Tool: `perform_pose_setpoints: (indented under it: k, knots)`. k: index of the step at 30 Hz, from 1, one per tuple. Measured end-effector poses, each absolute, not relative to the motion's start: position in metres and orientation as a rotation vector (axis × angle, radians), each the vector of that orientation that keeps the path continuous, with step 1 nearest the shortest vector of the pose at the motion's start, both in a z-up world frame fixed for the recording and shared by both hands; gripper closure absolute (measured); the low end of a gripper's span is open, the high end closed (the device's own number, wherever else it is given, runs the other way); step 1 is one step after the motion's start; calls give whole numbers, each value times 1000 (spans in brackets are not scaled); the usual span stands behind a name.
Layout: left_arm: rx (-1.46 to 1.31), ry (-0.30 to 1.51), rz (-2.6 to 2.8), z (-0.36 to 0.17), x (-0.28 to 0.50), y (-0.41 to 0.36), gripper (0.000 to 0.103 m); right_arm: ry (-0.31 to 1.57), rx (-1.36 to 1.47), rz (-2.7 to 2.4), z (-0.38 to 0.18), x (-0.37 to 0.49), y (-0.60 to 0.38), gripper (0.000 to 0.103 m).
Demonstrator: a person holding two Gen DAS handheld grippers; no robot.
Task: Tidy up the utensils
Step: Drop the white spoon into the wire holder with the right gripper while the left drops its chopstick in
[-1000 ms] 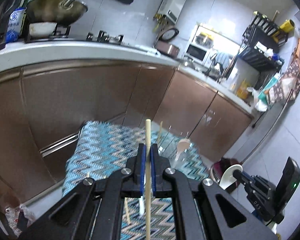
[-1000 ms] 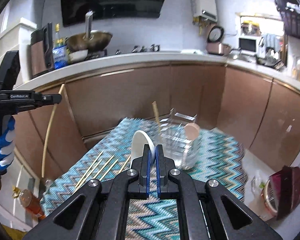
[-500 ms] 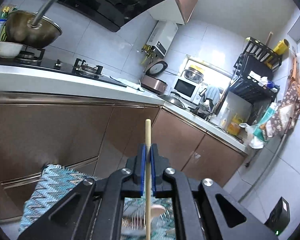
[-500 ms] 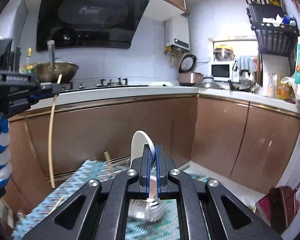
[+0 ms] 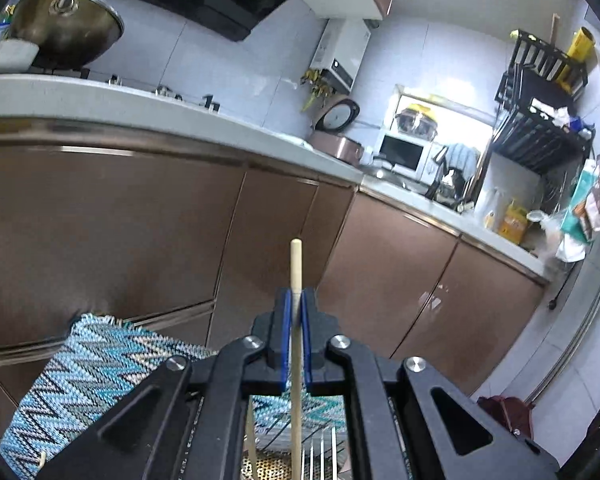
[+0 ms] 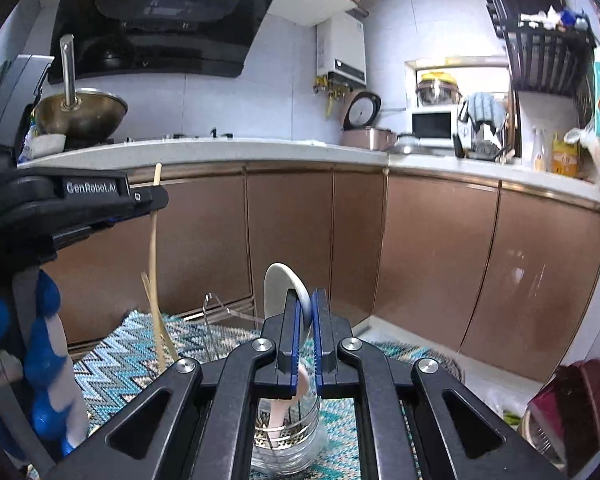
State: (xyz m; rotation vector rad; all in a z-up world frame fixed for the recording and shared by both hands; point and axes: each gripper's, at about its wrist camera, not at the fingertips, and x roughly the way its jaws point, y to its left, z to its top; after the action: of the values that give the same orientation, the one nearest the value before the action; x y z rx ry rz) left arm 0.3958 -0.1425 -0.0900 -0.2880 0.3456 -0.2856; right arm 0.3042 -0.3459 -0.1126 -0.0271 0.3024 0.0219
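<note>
Between my left jaws I am clenching a wooden chopstick (image 5: 295,280), upright, its blunt top end standing above the blue pads and its shaft running down below them. From the right wrist view the same left gripper (image 6: 148,204) is showing at the left edge, with the chopstick's thin lower part hanging down toward the clear utensil holder (image 6: 286,432). Whether its tip is already inside the holder I cannot tell. A second chopstick (image 6: 158,320) is leaning just beside it, its lower end hidden behind my right gripper.

My right gripper (image 6: 305,320) is grasping a white spoon (image 6: 282,292) by the handle, bowl end up and poking above the pads. The lower end of the handle is reaching down into the clear holder, which is standing on the zigzag blue cloth (image 6: 124,360) covering the surface. A metal grid is showing at the holder's bottom. In the left wrist view, fork tines (image 5: 324,452) are visible low down between my fingers, beside the chopstick shaft, over a perforated metal base.

A blue and white glove (image 6: 44,380) is wrapping the handle of the left gripper. Brown cabinets (image 6: 292,232) and a pale kitchen counter (image 6: 228,148) are standing behind the cloth.
</note>
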Motion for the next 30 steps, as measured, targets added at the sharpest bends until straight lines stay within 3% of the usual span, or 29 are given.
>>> perform_pose_setpoints:
  k: [7, 12, 19, 30]
  knots:
    - [-262, 372, -306, -108, 390, -138, 97, 355, -7, 25, -132, 303, -345, 92]
    - [-241, 361, -327, -91, 371, -129, 96, 332, -1, 24, -118, 290, -347, 71]
    - [-225, 309, -343, -44, 326, -100, 77, 312, 10, 28, -90, 261, -346, 71]
    - [-196, 344, -370, 2, 247, -46, 76, 240, 55, 55, -39, 178, -340, 71]
